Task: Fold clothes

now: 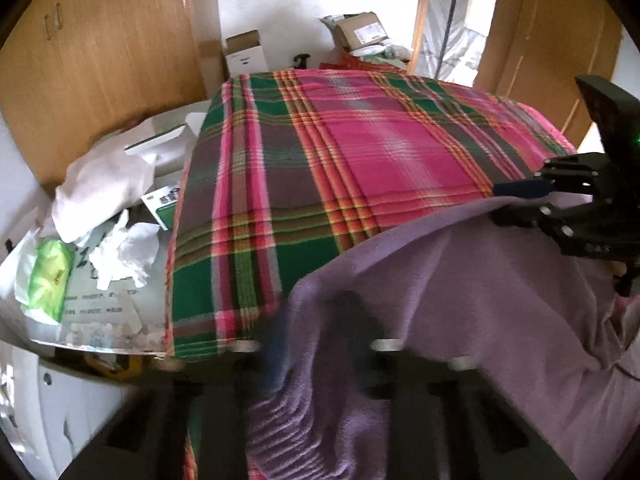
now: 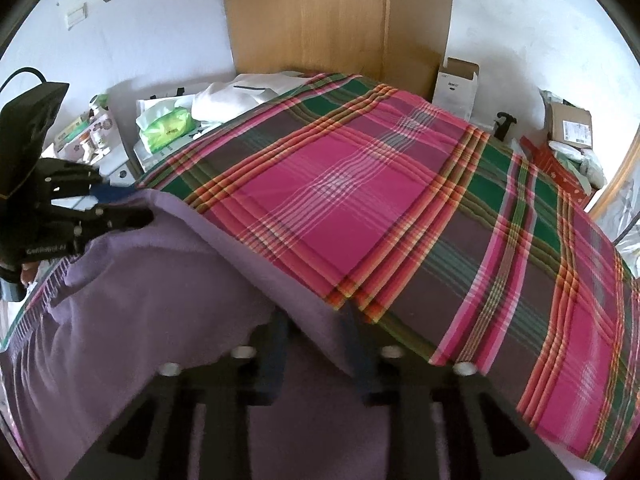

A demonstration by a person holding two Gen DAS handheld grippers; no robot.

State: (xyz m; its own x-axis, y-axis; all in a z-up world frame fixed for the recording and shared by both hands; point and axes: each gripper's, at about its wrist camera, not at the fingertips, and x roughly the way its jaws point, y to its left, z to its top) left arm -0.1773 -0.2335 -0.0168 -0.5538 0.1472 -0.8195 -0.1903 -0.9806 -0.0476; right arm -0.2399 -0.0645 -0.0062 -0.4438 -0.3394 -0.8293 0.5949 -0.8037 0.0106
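Observation:
A purple fleece garment (image 1: pixel 460 280) hangs lifted over a pink and green plaid blanket (image 1: pixel 360 144) that covers the bed. My left gripper (image 1: pixel 316 332) is shut on one part of the garment's upper edge; its fingers are blurred and partly draped by cloth. In the right wrist view the left gripper (image 2: pixel 128 205) pinches the garment (image 2: pixel 152 300) between a blue pad and a black finger. My right gripper (image 2: pixel 316 336) is shut on the same edge further along. From the left wrist view the right gripper (image 1: pixel 516 202) shows at the far right, clamped on the cloth.
Clutter lies beside the bed's left side: white cloth (image 1: pixel 100 184), a green tissue pack (image 1: pixel 50 276), crumpled paper. A wooden wardrobe (image 2: pixel 340 16), a white box (image 2: pixel 456 84) and cardboard parcels (image 2: pixel 568 124) stand beyond the blanket (image 2: pixel 400 200).

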